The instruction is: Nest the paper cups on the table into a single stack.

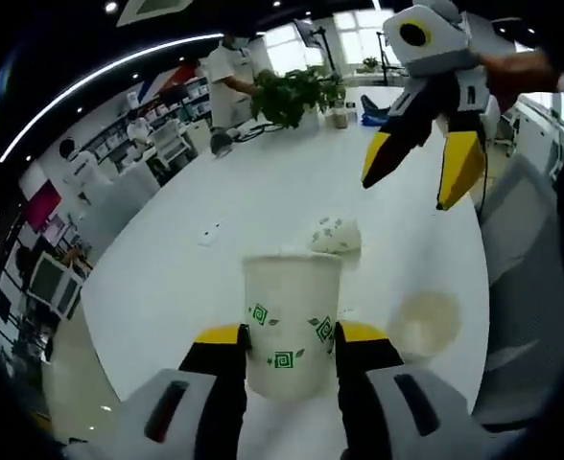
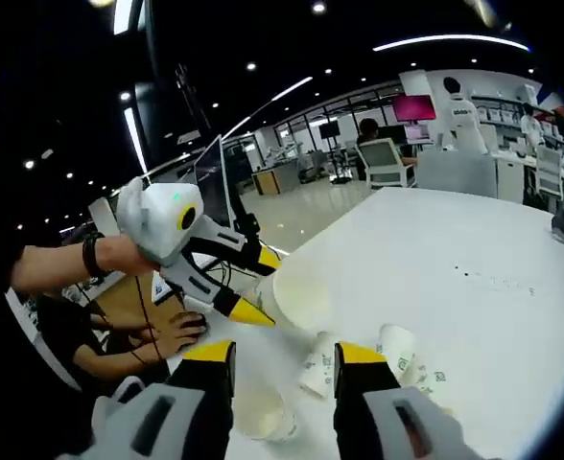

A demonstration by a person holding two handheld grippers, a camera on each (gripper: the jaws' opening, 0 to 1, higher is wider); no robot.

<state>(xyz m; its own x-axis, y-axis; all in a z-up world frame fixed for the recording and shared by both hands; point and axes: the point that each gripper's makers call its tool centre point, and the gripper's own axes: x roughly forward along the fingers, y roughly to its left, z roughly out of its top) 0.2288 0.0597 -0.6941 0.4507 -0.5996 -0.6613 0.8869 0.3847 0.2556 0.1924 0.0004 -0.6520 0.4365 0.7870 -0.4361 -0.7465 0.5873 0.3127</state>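
While the white paper cup with green leaf and square-spiral prints [image 1: 292, 321] stood upright above the white round table [image 1: 224, 211], the left gripper [image 1: 292, 340] clamped it between its yellow-tipped black jaws. A second printed paper cup [image 1: 336, 235] lay on its side just beyond it, and a third cup [image 1: 426, 324] sat blurred to the right. In the right gripper view, two cups [image 2: 318, 364] [image 2: 397, 350] lay tipped between and beside the right gripper [image 2: 284, 359], whose jaws stood wide apart, empty. A potted green plant [image 1: 296, 94] stood at the table's far end.
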